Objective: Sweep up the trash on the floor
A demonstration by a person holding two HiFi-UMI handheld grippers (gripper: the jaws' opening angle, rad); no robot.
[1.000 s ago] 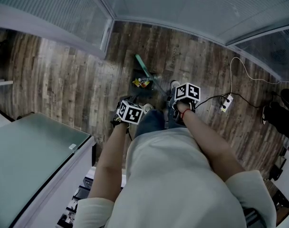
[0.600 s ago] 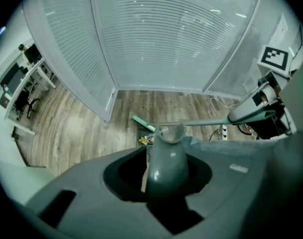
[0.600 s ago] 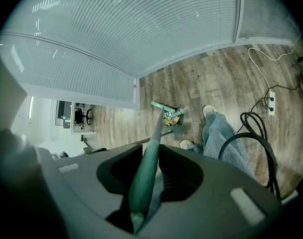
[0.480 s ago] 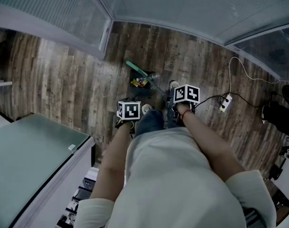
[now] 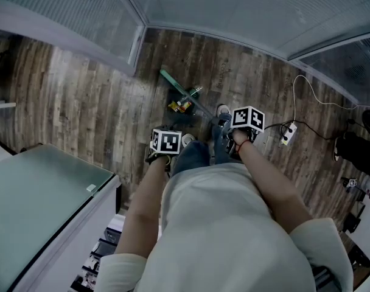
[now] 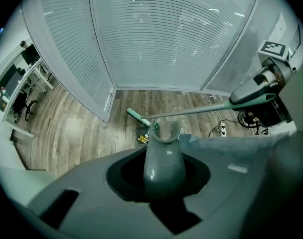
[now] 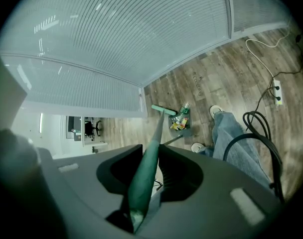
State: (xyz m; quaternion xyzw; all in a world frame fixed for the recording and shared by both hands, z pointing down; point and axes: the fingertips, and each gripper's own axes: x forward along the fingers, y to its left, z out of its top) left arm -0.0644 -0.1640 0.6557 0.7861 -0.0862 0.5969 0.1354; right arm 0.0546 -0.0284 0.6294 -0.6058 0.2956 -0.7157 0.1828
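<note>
Now the broom head stands further out from the dustpan

Both tools are closed on something. The left tool pinches the grey dustpan handle, which rises upright between its jaws. The right tool pinches the green broom handle, which runs from its jaws down to the floor.

The dustpan sits on the wooden floor, in front of the person's shoes. The trash, some small yellow and green pieces, lies on the dark pan. The broom head rests on the floor just beside the dustpan, on the side toward the glass wall.

Compared with half a second ago, the broom head has moved a little away from the dustpan toward the wall. The right tool has shifted slightly away from the dustpan, toward the power strip. The left tool and the trash are where they were. One second ago the broom head was closer over the dustpan.
</note>
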